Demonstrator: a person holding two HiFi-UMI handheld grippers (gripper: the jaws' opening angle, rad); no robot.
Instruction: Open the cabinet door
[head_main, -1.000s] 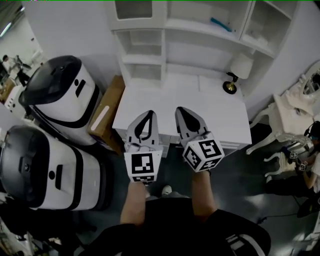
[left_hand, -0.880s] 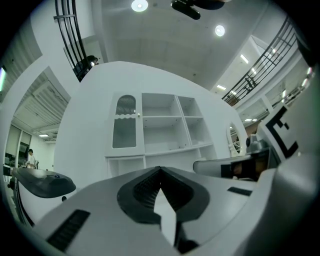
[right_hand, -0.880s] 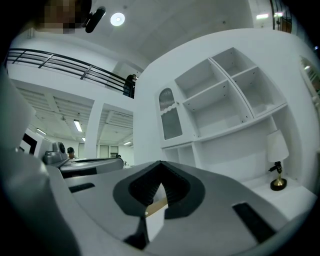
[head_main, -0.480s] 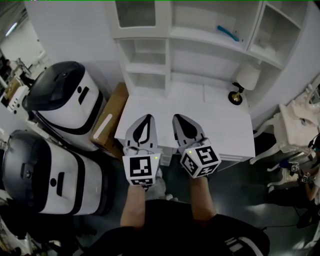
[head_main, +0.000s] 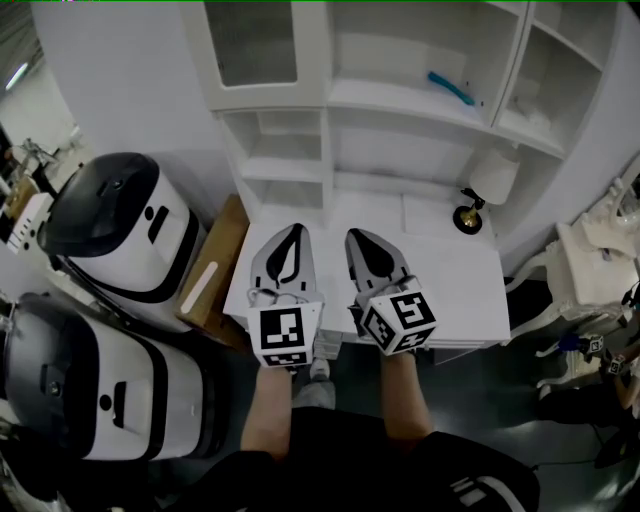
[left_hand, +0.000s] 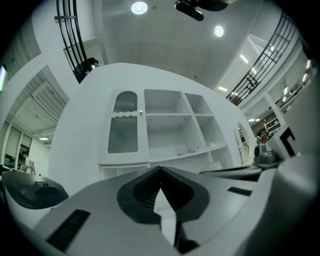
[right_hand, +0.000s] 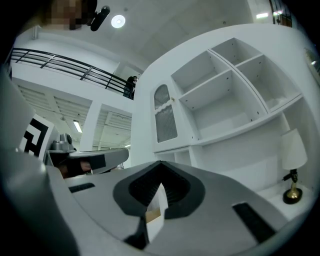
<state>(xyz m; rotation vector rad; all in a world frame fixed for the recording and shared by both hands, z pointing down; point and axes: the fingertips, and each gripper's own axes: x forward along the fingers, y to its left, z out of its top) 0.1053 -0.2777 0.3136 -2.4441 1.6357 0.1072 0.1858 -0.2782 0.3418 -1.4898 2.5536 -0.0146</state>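
Note:
The white cabinet door (head_main: 250, 45) with a frosted pane is closed at the upper left of the shelf unit; it stands apart from both grippers. In the left gripper view the door (left_hand: 123, 129) shows a small knob (left_hand: 141, 112) on its right edge. The right gripper view has the same door (right_hand: 165, 116) and knob (right_hand: 173, 99) further off. My left gripper (head_main: 291, 232) and right gripper (head_main: 360, 237) hover side by side over the desk's front part, both shut and empty. Their tips (left_hand: 161, 170) (right_hand: 161, 165) point at the shelf unit.
A white desk (head_main: 450, 270) carries a small lamp (head_main: 480, 195) at its back right. Two white-and-black machines (head_main: 120, 225) (head_main: 80, 380) and a cardboard box (head_main: 210, 265) stand at the left. A white chair (head_main: 590, 270) is at the right. A blue object (head_main: 452, 88) lies on a shelf.
Both grippers have moved forward over the desk toward the shelf unit. More of the cabinet door has come into the head view.

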